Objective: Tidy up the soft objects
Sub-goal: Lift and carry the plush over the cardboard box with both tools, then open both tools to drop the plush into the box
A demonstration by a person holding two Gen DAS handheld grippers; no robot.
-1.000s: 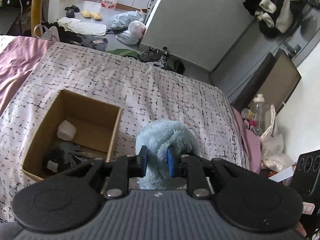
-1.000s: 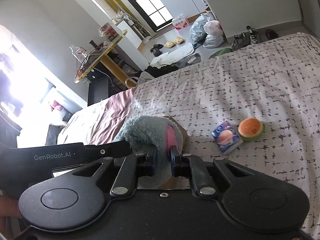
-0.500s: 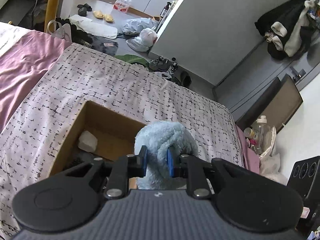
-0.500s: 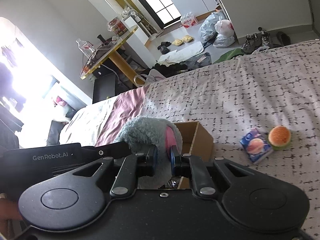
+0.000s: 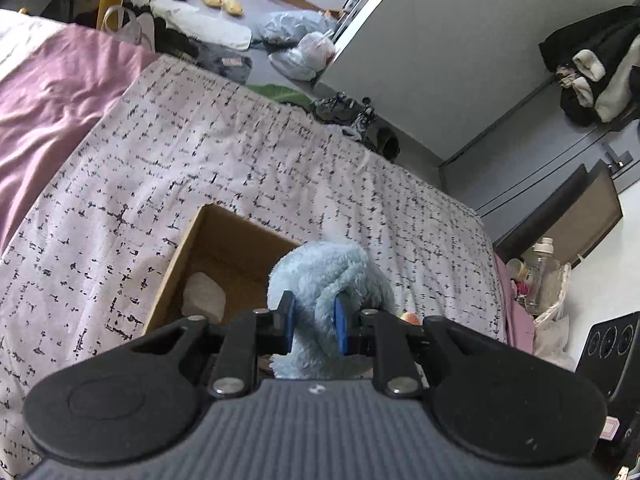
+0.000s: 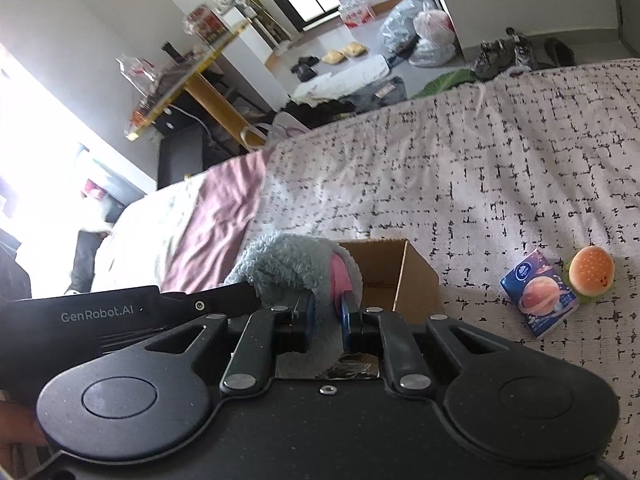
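Note:
My left gripper (image 5: 314,326) is shut on a fluffy light-blue plush (image 5: 328,276) and holds it over the open cardboard box (image 5: 188,248) on the bed. My right gripper (image 6: 326,318) is shut on the same plush (image 6: 288,264), whose grey-blue fur and pink patch show there. The box (image 6: 416,272) lies right under both grippers. A white soft lump (image 5: 204,298) lies inside the box. A blue tissue pack (image 6: 538,294) and a burger-shaped squishy toy (image 6: 590,272) lie on the bedspread to the right of the box.
The bed has a white black-dashed cover (image 5: 240,152) and a pink sheet (image 5: 52,92) on the left. The left gripper's body (image 6: 80,320) shows at the left of the right wrist view. Bags, shoes and clothes lie on the floor beyond the bed.
Both grippers have carried the plush toward the box and over its opening. The box has come closer and lower in both views.

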